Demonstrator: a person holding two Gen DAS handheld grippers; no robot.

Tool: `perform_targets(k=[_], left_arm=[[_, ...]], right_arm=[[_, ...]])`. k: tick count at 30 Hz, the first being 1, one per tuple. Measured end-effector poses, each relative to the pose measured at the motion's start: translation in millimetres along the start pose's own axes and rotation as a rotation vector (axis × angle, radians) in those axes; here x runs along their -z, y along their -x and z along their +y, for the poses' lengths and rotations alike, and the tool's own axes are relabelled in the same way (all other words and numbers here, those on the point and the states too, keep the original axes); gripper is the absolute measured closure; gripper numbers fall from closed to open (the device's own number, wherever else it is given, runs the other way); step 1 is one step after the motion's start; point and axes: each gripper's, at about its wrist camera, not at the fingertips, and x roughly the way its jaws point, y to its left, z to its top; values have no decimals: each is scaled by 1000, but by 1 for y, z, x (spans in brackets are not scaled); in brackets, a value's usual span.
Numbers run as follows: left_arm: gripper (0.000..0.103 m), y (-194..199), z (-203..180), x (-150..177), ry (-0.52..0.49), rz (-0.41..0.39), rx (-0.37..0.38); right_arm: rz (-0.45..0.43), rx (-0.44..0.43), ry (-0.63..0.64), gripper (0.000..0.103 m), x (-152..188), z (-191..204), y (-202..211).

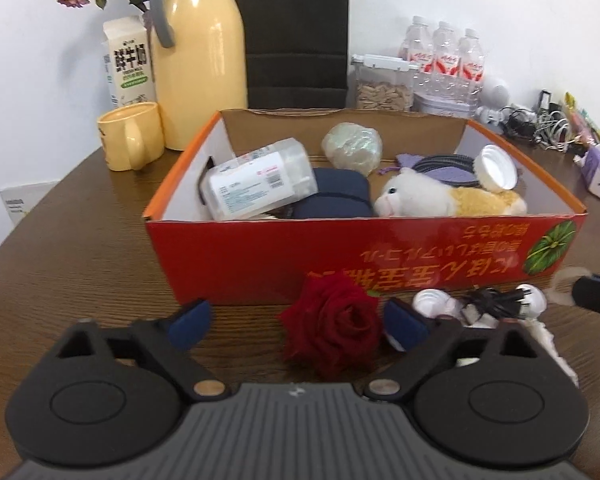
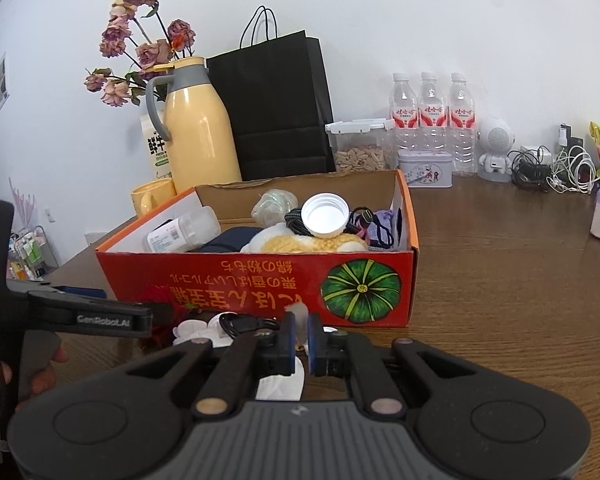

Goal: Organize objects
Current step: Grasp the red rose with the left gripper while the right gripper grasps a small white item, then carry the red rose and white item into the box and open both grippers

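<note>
1. Our left gripper (image 1: 296,322) stands spread wide around the red rose (image 1: 332,324) on the table (image 1: 80,248), bloom between the pads, just before the red box (image 1: 364,252);
2. Our right gripper (image 2: 300,340) — pads nearly shut, pinching something white, unidentifiable — sits farther; left is nearer.

Centre frame, the red box (image 2: 260,280) blocks the way forward, packed to its rim with a plush cat (image 1: 440,196) and bottle (image 1: 260,184). Bare table (image 2: 500,280) lies open at right; a thermos (image 2: 198,128) and black bag (image 2: 276,104) wall the back.
</note>
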Motion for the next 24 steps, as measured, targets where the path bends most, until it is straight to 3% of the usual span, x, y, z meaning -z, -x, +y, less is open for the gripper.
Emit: perform_targets(k=[1, 2, 3, 16, 24], left_arm=[[36, 0, 0, 0, 0, 4, 15], [56, 0, -1, 1, 2, 9, 31], [61, 0, -1, 2, 7, 16, 45], [63, 27, 1, 3, -8, -49, 75], [63, 47, 0, -17, -17, -145, 89]], right_arm=[[0, -1, 0, 98, 0, 0, -1], [1, -2, 0, 98, 0, 0, -1], [1, -3, 0, 98, 0, 0, -2], [-12, -10, 14, 98, -2, 3, 0], [-69, -35, 76, 98, -24, 17, 2]])
